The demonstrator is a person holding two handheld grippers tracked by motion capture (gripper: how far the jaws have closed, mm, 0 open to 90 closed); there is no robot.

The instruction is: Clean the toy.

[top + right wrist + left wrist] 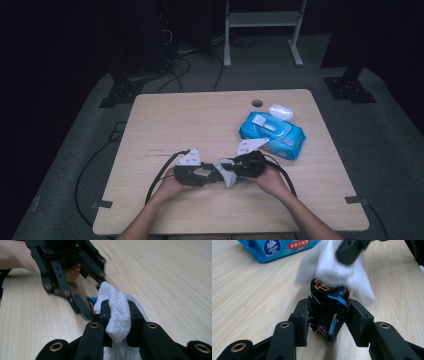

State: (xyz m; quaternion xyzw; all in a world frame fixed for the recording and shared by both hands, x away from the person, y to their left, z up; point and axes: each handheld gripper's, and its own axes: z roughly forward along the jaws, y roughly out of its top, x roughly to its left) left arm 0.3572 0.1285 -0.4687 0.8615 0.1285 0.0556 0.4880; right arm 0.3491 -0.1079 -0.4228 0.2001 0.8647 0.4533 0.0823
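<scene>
Seen from the high view: a pale wooden surface [165, 125] with both hand-held grippers meeting near the front edge, the left hand-held gripper [214, 173] and the right hand-held gripper [231, 170] tip to tip, a white wipe [228, 176] bunched between them. Farther back on the right lay a blue pack of wipes [272, 135], and just behind it a small white case [280, 111], the two close together. Seen from the left gripper view: jaws partly closed, pinching a small black object with blue and orange trim [327, 307], held upright at the middle of its body; exact kind of object could not be told. Looked rigid and light, small enough to twist out of a loose pinch, so a hold across its flat sides judged safest. Draped over its top, the blurred wipe [337, 270], carried by the other hand-held gripper's dark tip. Seen from the right gripper view: jaws pressed together on a thick fold of the wipe [117, 315], soft and limp, probably damp, likely to sag or slide unless gripped on a bunched fold as here. Beyond it, the left hand-held gripper's black linkage and a hand [15, 257], slightly blurred.
</scene>
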